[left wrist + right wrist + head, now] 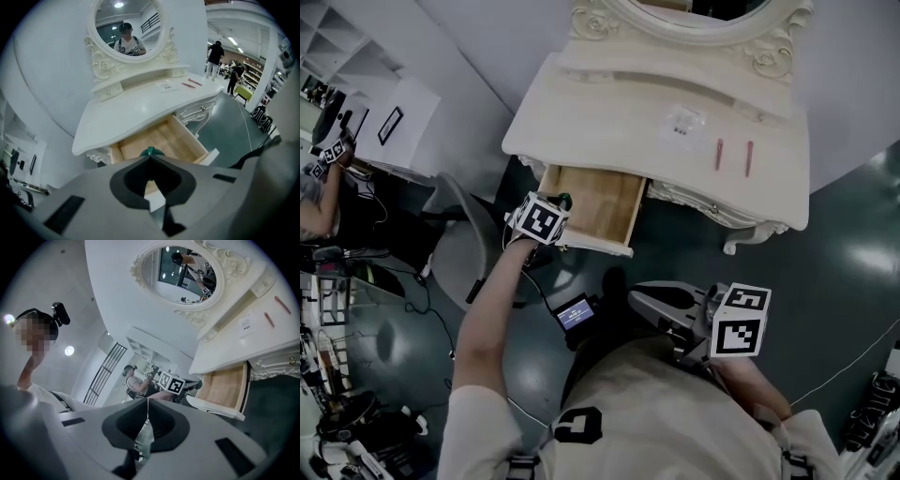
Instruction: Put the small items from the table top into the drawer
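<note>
The white dressing table (pixel 619 122) has its wooden drawer (pixel 598 204) pulled out, and the drawer (pixel 157 140) looks bare inside. On the top lie two thin red sticks (pixel 719 155) (pixel 750 157) and a small clear packet (pixel 682 125), also seen as sticks (pixel 191 83) and packet (pixel 168 86). My left gripper (pixel 565 201) hangs at the drawer's left side, jaws shut (pixel 150 157). A dark green bit shows at its tip; I cannot tell whether it is a held thing. My right gripper (pixel 637 295) is low by my body, shut (pixel 147 401), away from the table.
An oval mirror (pixel 694 11) stands at the table's back. A grey chair (pixel 455 234) is left of the drawer. A small screen device (pixel 575 314) hangs at my waist. Another person (pixel 319 183) stands far left. The table's carved leg (pixel 741 242) is at the right.
</note>
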A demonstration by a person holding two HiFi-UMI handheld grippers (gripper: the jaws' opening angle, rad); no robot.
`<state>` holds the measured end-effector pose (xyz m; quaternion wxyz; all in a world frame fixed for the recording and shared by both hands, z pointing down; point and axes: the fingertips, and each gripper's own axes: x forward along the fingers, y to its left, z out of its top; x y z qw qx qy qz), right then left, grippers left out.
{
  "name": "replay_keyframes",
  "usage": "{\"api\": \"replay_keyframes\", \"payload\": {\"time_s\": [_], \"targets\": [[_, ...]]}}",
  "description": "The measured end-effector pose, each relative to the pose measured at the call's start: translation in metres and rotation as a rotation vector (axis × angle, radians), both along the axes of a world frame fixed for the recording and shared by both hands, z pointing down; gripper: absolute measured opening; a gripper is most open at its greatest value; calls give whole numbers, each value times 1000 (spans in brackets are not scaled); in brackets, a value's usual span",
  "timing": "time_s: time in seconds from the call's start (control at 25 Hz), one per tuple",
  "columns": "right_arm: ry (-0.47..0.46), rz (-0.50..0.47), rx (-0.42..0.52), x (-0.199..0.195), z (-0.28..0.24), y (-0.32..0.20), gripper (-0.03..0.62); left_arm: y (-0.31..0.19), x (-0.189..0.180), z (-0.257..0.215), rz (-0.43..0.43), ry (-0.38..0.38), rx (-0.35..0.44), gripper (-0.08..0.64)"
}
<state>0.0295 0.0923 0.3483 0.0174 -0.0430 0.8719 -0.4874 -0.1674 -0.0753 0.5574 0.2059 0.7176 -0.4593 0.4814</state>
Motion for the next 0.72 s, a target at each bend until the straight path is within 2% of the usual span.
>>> {"api": "replay_keyframes", "payload": {"time_s": [0.32,0.48,0.72], "targets": [[32,24,-20,-33,5,-26,29,-30,-22,11,27,24,-10,57],[54,36,-39,-50,10,-37,29,-35,-39,28,10,24,-46,57],[87,43,-63,-69,18,-52,29,-51,-44,44,38,47,-65,57]]}}
